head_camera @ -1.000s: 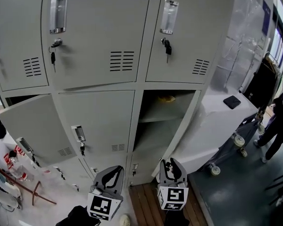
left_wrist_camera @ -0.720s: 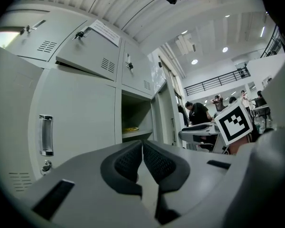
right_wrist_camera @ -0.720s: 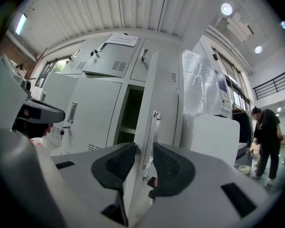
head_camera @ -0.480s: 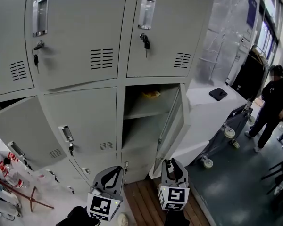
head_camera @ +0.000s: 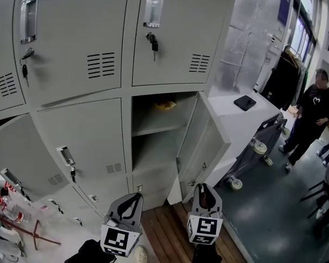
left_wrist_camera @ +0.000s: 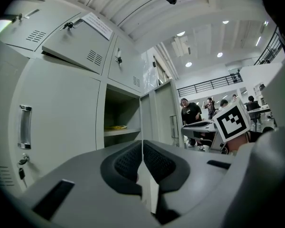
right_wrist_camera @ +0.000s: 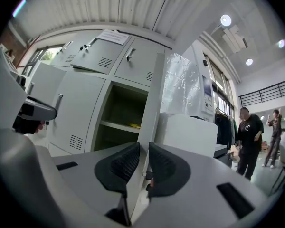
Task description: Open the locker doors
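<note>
A bank of grey lockers [head_camera: 98, 64] fills the head view. The middle-right locker [head_camera: 153, 141] stands open and its door [head_camera: 205, 144] is swung out to the right. A yellow item [head_camera: 165, 105] lies on its shelf. Another door [head_camera: 13, 147] hangs open at the far left. The upper doors are closed, with keys [head_camera: 152, 40] in their locks. My left gripper [head_camera: 134, 196] is low in front of the lockers, shut and empty [left_wrist_camera: 142, 146]. My right gripper [head_camera: 203, 186] is below the open door's lower corner. Its jaws are closing, a narrow gap [right_wrist_camera: 144, 153] remains, and the door's edge [right_wrist_camera: 152, 103] lines up beyond it.
A white cabinet [head_camera: 236, 119] with a black item [head_camera: 245, 103] stands right of the lockers, and a wheeled cart [head_camera: 257, 147] stands beside it. A person [head_camera: 310, 111] is at the far right. Bottles and red rods [head_camera: 11, 212] lie at the lower left. Wooden flooring [head_camera: 164, 234] runs underfoot.
The head view has swung to the right, so the lockers slid left in the frame. The open door shows more of its inner face. Both grippers stay low in the frame.
</note>
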Motion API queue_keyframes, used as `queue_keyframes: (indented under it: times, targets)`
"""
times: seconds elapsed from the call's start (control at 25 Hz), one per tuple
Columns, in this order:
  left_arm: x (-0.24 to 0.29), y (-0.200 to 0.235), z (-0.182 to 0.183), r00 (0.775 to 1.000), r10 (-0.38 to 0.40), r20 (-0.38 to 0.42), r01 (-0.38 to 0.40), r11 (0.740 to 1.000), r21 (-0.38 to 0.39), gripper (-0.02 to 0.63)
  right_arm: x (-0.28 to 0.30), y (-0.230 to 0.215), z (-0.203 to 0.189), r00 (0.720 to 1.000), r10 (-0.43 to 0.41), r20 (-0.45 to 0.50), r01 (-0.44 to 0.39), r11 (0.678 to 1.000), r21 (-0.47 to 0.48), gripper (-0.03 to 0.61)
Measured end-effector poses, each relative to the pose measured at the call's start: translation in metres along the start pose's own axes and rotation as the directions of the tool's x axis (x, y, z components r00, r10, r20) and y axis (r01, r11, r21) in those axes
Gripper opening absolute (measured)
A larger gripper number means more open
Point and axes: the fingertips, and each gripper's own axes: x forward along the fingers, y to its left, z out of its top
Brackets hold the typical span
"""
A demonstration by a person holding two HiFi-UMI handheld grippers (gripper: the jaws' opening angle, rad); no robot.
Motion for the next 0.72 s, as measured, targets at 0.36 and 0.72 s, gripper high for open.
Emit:
queue_keyframes:
  times: [0.36,0.72]
  targets:
    - [0.016,-0.006,-0.004,1.0,-0.025,-0.003,0.025,1.0,-0.013,0.026,0.003,-0.042,-0.011,0.994,-0.11,-0.024,0.109,0.994,-0.02,0.028]
    - [0.035,-0.009,-0.012,0.999,-0.05,-0.015,0.05,0.999,-0.02,0.026,0.012,-0.078,-0.019,0.983,-0.181,-0.04,0.18,0.983,-0.025,0.014]
